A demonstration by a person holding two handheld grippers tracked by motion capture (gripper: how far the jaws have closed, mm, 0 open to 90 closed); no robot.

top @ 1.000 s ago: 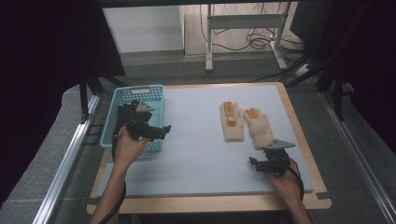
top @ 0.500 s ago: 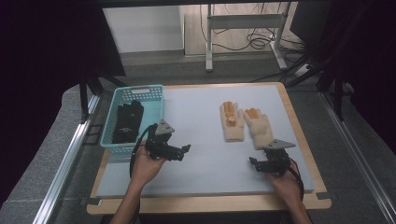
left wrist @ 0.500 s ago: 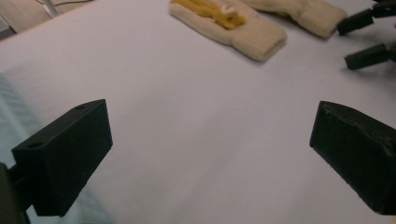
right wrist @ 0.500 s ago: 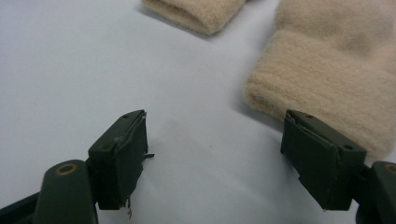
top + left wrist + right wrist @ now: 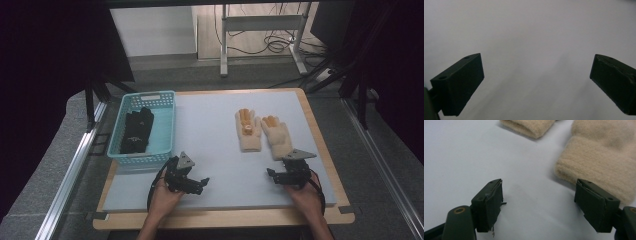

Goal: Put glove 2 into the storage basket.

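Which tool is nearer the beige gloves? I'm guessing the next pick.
Right. The right tool sits just below the beige gloves; the left tool rests well away.

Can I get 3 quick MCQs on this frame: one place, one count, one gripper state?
1. Where do the black gloves lie?
A. in the teal basket
B. on the grey mat
C. in the left gripper

2. How many beige gloves lie on the mat?
A. one
B. two
C. four

3. How does the right gripper stand?
A. shut on a beige glove
B. shut, empty
C. open, empty

Key:
1 A, the high view shows the dark pair inside the basket.
2 B, one beige glove lies beside another.
3 C, its jaws stand apart with bare mat between them, just short of a cuff.
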